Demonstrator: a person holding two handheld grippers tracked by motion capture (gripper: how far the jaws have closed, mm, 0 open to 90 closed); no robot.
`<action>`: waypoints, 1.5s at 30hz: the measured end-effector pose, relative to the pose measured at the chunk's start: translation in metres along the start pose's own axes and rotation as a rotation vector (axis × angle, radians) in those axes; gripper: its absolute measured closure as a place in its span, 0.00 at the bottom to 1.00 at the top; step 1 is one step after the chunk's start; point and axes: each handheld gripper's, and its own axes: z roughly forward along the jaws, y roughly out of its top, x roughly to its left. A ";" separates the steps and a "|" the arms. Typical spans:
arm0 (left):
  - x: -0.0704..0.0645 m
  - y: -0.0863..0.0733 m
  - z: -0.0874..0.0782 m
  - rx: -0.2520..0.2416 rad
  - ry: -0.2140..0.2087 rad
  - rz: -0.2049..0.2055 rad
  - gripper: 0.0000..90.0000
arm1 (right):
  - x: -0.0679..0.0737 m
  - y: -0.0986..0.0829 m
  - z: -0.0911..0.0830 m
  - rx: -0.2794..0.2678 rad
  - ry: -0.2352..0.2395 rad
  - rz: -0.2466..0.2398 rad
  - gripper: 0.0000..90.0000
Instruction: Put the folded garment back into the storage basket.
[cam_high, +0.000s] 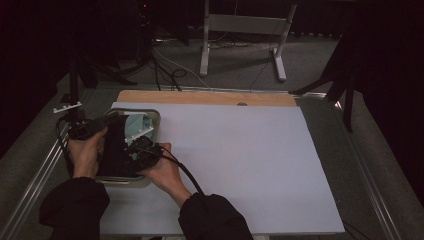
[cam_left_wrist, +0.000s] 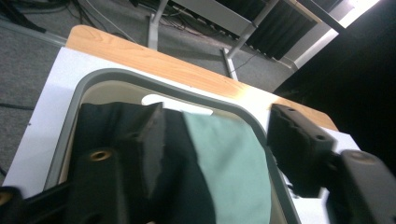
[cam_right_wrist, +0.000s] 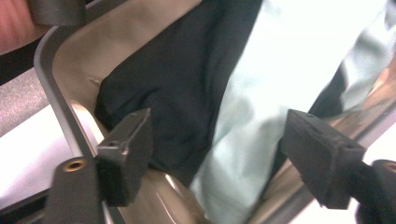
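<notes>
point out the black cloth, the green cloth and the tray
black cloth (cam_right_wrist: 187, 79), right gripper view, middle of its dark folds
green cloth (cam_left_wrist: 229, 163), left gripper view, flat middle
tray (cam_left_wrist: 81, 86), left gripper view, grey rim corner

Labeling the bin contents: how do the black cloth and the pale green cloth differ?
The black cloth is dark and lies against the tray's near wall; the pale green cloth is light and lies beside it, farther along. In the left gripper view, a jaw rests on the black cloth while the green cloth lies bare. Both are crumpled inside the same tray.
</notes>
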 end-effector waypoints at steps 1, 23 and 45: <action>-0.001 0.000 0.000 -0.001 0.003 0.008 0.39 | -0.001 0.000 -0.001 -0.004 -0.004 -0.003 0.23; -0.027 -0.012 -0.004 -0.009 -0.036 0.213 0.00 | -0.003 -0.001 -0.029 -0.067 0.034 -0.053 0.11; -0.044 -0.027 -0.032 -0.066 -0.039 0.311 0.00 | -0.036 -0.027 -0.076 -0.164 0.039 -0.003 0.10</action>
